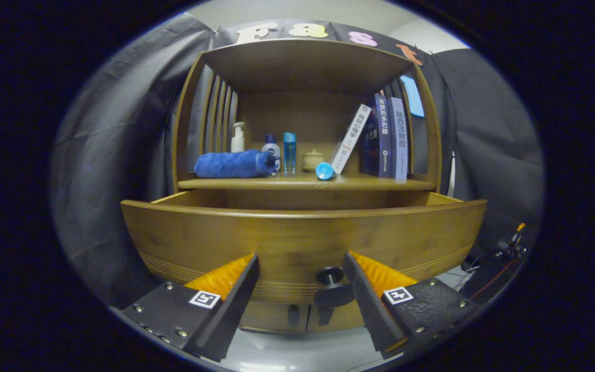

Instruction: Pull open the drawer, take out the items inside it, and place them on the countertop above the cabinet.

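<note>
Gripper view, tongs [300,289]: spread wide and pinching nothing; the drawer knob [332,287] sits in the gap, close to the right finger, and I cannot tell if it touches.
Gripper view, drawer [302,237]: already pulled out toward the tongs, its wooden front just ahead of the fingers; the inside is hidden behind the front panel, so what lies in it cannot be told.
Gripper view, worktop [411,183]: the shelf surface just above and behind the drawer, carrying a rolled blue towel [235,164], a pump bottle [237,137], a blue bottle [289,152], a small lidded jar [312,159], a blue cup on its side [324,171] and books [385,137].
Handling, judged: the drawer looks stiff and fairly heavy, the round knob small and smooth, so it could slip; take the stem squarely.
Next, judged: lift over the front edge to reach inside.
</note>
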A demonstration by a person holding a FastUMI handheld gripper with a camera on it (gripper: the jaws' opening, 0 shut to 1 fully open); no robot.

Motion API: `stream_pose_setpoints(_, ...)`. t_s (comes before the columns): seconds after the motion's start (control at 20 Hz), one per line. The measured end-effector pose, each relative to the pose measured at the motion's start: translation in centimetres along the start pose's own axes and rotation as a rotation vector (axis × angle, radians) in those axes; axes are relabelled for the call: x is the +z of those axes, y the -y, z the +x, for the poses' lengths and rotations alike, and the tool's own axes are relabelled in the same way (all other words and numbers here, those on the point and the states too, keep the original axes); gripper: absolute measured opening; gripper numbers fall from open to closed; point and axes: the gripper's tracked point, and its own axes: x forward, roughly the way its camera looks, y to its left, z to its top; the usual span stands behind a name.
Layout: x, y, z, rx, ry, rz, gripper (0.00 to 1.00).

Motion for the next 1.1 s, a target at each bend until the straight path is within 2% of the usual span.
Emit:
stream_pose_setpoints(0.35,0.8,-0.3,3.2,0.008,0.032,0.008,1.0)
stream_pose_setpoints(0.8,1.6,-0.7,8.7,0.001,0.007,0.012,1.0)
stream_pose_setpoints(1.1,2.0,-0.5,9.5,0.005,-0.029,0.036,0.99)
